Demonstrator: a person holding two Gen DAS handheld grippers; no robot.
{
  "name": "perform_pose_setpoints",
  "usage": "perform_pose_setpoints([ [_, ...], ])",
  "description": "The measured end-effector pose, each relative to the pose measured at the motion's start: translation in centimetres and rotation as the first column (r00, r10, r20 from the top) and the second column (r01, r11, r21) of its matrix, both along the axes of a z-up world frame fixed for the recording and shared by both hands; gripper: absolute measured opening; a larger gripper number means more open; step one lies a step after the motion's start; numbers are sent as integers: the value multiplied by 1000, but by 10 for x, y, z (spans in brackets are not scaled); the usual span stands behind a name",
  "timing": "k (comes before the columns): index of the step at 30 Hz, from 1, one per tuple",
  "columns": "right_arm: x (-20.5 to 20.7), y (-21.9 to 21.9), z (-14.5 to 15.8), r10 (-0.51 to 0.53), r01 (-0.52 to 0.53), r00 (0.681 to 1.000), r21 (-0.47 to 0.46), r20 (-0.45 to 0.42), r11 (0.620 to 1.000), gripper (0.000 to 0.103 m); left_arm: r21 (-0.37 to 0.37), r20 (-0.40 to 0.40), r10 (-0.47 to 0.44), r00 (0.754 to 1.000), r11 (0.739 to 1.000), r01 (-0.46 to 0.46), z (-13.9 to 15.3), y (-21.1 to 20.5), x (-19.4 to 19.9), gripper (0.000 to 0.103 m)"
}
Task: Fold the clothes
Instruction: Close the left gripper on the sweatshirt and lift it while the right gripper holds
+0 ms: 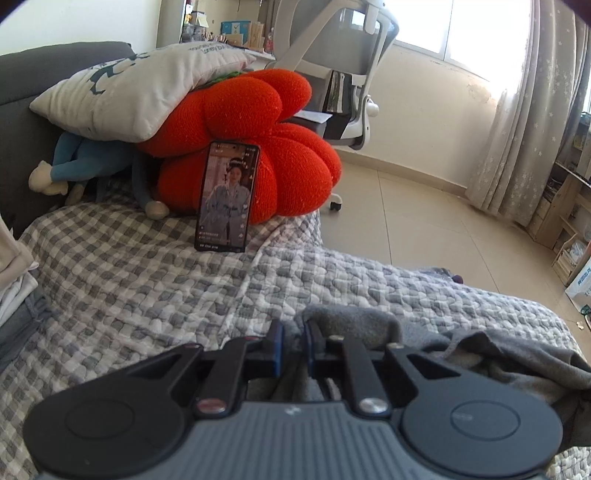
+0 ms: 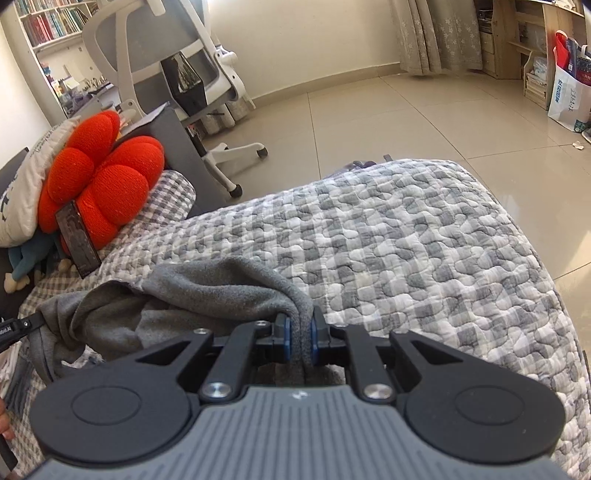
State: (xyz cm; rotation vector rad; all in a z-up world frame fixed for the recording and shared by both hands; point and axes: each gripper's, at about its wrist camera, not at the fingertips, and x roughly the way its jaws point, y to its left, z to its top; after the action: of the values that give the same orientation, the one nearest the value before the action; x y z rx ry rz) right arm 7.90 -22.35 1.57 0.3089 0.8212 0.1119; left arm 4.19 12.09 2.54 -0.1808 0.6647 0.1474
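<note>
In the left wrist view, the left gripper (image 1: pixel 294 334) is pinching a fold of the grey garment (image 1: pixel 369 325), which is lying to its right on the checkered quilt (image 1: pixel 129 266). A phone (image 1: pixel 227 197) is standing ahead.

In the right wrist view, the right gripper (image 2: pixel 300 325) is clamping the same grey garment (image 2: pixel 207 291), which is spreading to its left.

Room: you face cream walls (image 1: pixel 417 110), beige tiled floor (image 2: pixel 388 110) | window (image 1: pixel 461 26) sunlit, starred curtain (image 1: pixel 532 122) | white office chair (image 1: pixel 347 59) beside bed's checked quilt (image 2: pixel 424 240) | bookshelf (image 2: pixel 51 22), wooden shelving (image 2: pixel 517 40).
</note>
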Motion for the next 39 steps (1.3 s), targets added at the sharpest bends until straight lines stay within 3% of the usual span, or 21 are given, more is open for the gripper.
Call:
perform_pose_setpoints([
  [8, 10, -2, -27, 1, -9, 995, -75, -97, 997, 14, 10, -126, -3, 992, 1000, 4, -31, 7, 14, 13],
  [11, 10, 1, -29, 9, -19, 994, -91, -105, 996, 15, 8, -132, -11, 991, 1000, 12, -33, 6, 14, 13],
  [14, 8, 6, -21, 15, -27, 996, -127, -91, 992, 29, 26, -129, -31, 991, 999, 34, -30, 2, 14, 16],
  [18, 3, 12, -13, 13, -23, 999, -198, -50, 980, 48, 56, -119, -55, 991, 997, 62, -24, -5, 12, 25],
  [22, 0, 11, -7, 2, -6, 1000, -182, -21, 983, 53, 44, -106, -67, 992, 996, 72, -22, -7, 11, 26],
  [27, 2, 22, 3, 21, -19, 1000, -129, 20, 991, 55, -46, -59, -89, 994, 995, 86, -14, 2, 7, 5],
  [31, 4, 40, 9, 83, -82, 995, -21, 49, 996, 55, -117, -25, -121, 992, 986, 118, -10, 7, 5, 0],
  [39, 8, 93, 10, 241, -244, 970, 126, 40, 962, 55, -40, -85, -84, 993, 996, 81, -17, 14, 8, 4],
])
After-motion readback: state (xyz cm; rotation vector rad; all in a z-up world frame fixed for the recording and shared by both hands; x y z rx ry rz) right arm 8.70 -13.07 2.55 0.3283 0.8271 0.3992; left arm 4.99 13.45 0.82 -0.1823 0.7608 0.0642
